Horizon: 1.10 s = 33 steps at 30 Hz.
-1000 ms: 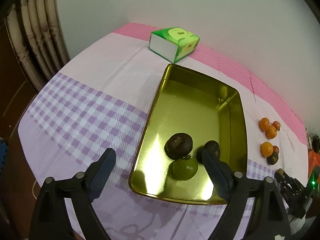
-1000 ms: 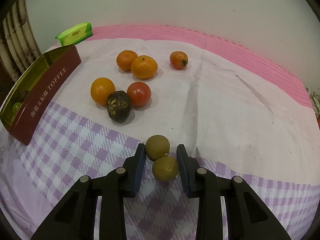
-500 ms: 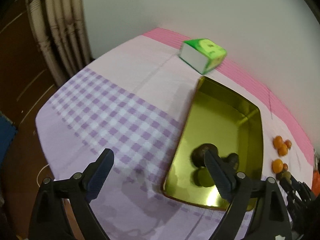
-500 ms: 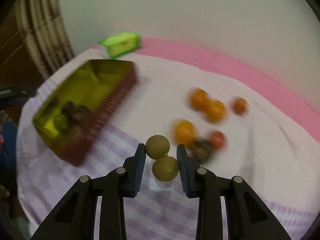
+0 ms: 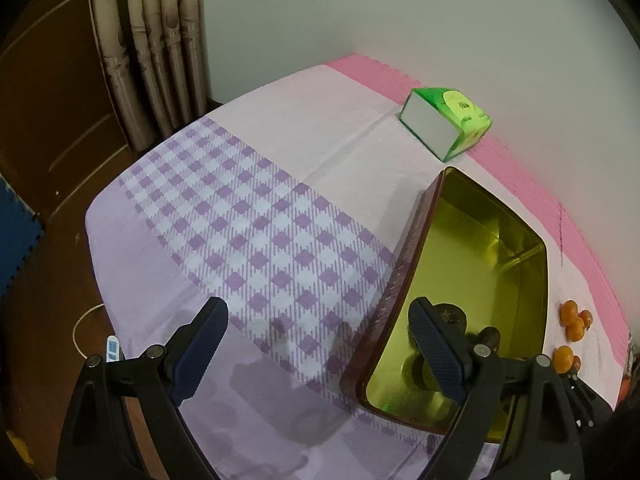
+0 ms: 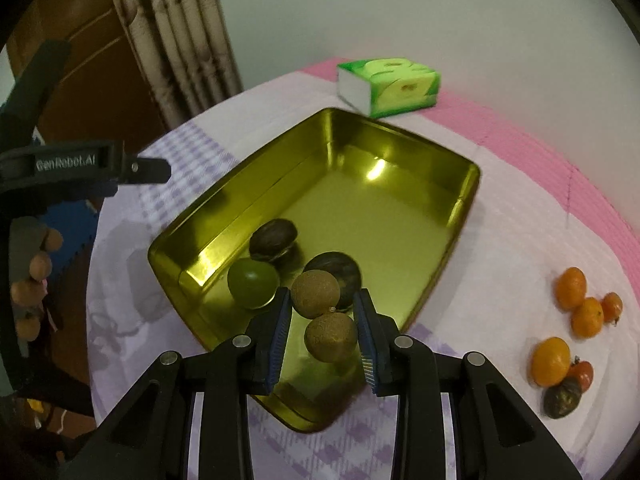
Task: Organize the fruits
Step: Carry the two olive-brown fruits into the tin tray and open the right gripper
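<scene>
the right gripper (image 6: 322, 320) holds two joined brown fruits (image 6: 322, 310) at the middle bottom of the frame, over the near end of the gold tin (image 6: 400, 140). go lower first—then let go softly, beside the green fruit (image 6: 253, 283). the left gripper (image 5: 316, 356) is wide and empty.

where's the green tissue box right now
The green tissue box sits at the far end of the table near the wall, just beyond the far end of the gold metal tin, on the pink stripe of the cloth.
</scene>
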Available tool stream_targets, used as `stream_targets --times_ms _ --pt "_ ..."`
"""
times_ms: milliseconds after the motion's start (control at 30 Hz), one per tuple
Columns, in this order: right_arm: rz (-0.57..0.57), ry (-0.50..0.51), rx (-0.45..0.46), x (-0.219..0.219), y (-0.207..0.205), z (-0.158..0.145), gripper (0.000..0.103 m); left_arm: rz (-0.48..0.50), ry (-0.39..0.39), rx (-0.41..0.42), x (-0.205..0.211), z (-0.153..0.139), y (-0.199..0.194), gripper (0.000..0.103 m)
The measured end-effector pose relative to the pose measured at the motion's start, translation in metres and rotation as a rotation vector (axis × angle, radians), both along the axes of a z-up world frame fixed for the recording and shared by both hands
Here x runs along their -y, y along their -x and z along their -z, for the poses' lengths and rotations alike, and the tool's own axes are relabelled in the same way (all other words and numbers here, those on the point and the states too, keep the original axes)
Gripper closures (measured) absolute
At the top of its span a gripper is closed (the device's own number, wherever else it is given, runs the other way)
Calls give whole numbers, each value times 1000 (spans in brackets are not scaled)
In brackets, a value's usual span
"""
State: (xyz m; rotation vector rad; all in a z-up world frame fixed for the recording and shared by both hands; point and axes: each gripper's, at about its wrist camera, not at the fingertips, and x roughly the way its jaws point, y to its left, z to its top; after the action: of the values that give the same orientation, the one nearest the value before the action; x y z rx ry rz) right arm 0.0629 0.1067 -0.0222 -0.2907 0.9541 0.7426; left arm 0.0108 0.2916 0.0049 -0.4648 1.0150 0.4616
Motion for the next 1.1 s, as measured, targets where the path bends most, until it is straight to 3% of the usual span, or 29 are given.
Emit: stream_targets --times_ms 567,1100 --pt "-23 43 -37 -12 1 19 70 14 -4 -5 4 2 -2 13" --pt "-21 10 -59 -12 3 17 69 16 -11 -13 6 5 -2 13"
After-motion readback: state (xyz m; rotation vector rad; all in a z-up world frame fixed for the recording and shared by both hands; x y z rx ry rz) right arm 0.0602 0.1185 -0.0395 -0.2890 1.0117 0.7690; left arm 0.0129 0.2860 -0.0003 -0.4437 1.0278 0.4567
